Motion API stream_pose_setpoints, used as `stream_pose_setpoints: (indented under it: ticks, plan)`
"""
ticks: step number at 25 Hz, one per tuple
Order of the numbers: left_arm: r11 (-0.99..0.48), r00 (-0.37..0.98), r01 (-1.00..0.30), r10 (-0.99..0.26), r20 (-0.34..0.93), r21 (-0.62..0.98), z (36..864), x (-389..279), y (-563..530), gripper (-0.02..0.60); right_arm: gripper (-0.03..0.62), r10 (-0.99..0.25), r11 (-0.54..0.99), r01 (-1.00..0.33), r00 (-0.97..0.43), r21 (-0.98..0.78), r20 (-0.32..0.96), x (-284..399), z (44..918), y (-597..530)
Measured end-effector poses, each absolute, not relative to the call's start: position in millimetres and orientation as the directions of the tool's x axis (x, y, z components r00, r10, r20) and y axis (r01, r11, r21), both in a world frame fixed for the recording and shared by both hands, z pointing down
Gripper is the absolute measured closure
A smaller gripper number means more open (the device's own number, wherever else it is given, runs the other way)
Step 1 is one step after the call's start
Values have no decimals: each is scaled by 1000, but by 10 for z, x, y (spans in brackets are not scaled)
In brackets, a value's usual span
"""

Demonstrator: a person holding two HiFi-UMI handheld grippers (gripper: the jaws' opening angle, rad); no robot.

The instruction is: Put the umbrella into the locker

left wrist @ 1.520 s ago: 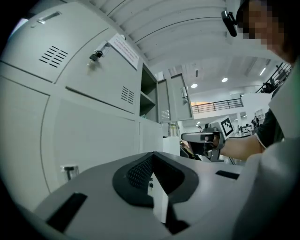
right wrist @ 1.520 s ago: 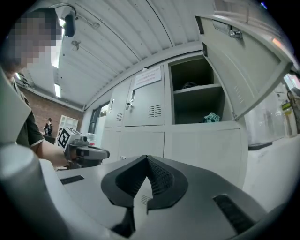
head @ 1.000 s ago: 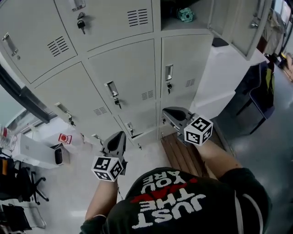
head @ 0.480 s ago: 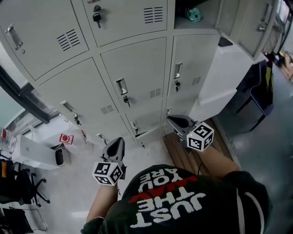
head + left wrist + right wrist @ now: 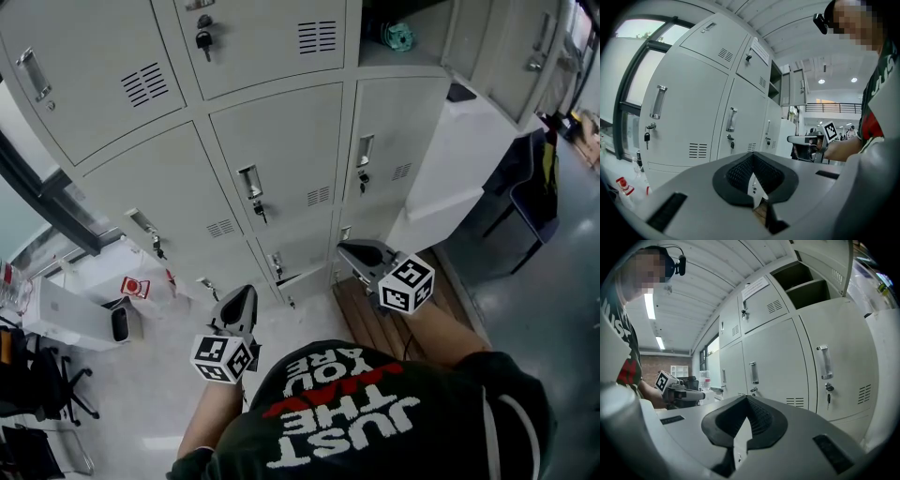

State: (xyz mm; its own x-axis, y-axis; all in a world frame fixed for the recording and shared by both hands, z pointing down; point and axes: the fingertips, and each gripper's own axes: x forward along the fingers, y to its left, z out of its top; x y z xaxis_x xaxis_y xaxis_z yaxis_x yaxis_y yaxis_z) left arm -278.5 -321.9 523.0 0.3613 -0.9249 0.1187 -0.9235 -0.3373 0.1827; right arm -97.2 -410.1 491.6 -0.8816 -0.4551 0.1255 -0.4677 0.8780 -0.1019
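Observation:
A teal bundle [image 5: 398, 36], which may be the folded umbrella, lies in the open top locker compartment [image 5: 412, 52]; its shape is too small to make out. My left gripper [image 5: 239, 298] hangs low in front of the bottom lockers, shut and empty. My right gripper [image 5: 349, 251] is level before the lower right locker door, also shut with nothing in it. In the left gripper view the black pads [image 5: 740, 171] meet, with closed grey locker doors [image 5: 689, 117] beyond and the right gripper [image 5: 806, 139] to the side. The right gripper view shows its pads [image 5: 759, 416] closed too.
The open compartment's door [image 5: 525, 47] swings out at top right. A white cabinet [image 5: 450, 159] stands beside the lockers, with a wooden slatted platform [image 5: 375, 323] below it and a dark chair [image 5: 534, 197] further right. At left are a white box [image 5: 75, 314] and an office chair [image 5: 37, 375].
Both grippers sank slightly and drew back from the lockers, then held still. The head view tilted, so the lockers sit lower in the picture. Jaws stayed shut.

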Motion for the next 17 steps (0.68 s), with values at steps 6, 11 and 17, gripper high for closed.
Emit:
stream_pose_setpoints:
  ticks: [6, 11, 17]
  plan:
    - [-329, 354, -925, -928, 119, 188, 5237, -2791, -3208, 574, 562, -452, 880, -465, -882, -99, 130, -955, 4922, -4101]
    - [-332, 355, -926, -928, 114, 182, 5217, -2772, -3212, 574, 562, -450, 882, -463, -883, -91, 130, -952, 4904, -4107]
    - [-340, 362, -923, -926, 111, 179, 5197, -2752, -3200, 574, 562, -454, 881, -466, -882, -87, 129, -922, 4891, -4089]
